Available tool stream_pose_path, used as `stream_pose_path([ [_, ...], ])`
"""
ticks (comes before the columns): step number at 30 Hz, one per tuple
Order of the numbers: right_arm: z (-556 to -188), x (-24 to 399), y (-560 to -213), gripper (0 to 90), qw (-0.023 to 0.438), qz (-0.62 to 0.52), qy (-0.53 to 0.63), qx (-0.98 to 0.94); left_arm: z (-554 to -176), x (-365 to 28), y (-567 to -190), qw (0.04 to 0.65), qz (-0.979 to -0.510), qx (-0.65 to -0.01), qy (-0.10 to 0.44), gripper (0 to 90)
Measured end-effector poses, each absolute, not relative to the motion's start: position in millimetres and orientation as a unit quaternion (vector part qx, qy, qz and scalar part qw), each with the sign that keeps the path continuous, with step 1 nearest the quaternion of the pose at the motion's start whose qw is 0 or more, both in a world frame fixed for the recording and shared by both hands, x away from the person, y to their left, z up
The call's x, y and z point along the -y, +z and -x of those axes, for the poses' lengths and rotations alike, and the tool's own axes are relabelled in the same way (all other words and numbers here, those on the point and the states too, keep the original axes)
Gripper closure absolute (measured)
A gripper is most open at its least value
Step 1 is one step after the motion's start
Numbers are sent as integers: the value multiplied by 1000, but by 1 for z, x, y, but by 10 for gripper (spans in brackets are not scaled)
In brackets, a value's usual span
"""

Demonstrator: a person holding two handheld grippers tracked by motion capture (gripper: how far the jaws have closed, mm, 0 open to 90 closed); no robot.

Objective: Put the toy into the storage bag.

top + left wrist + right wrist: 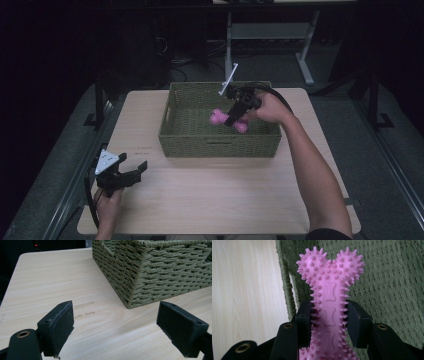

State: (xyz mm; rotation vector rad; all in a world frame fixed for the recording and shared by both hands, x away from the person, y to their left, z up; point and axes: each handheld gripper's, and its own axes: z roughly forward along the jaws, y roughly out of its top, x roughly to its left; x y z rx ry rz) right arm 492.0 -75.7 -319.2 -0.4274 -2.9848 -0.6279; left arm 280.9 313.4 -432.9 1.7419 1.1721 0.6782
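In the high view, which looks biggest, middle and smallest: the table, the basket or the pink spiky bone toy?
1. Table, biggest.
2. Woven green basket, middle.
3. Pink spiky bone toy, smallest, held over the basket.

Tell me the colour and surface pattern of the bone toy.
Pink bone toy, covered in small spikes with bone shapes embossed along its shaft; clearest in the right gripper view.

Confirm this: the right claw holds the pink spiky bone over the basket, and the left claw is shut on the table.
Not quite. The left claw is open, its jaws wide apart with bare table between them, as the left gripper view shows. The rest stands: the right claw holds the pink bone over the basket.
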Motion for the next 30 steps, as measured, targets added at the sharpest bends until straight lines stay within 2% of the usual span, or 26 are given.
stream_pose_path([
  [30,-503,68,-348,580,51,149,-201,967,-281,-313,-434,449,-706,-476,273,138],
])
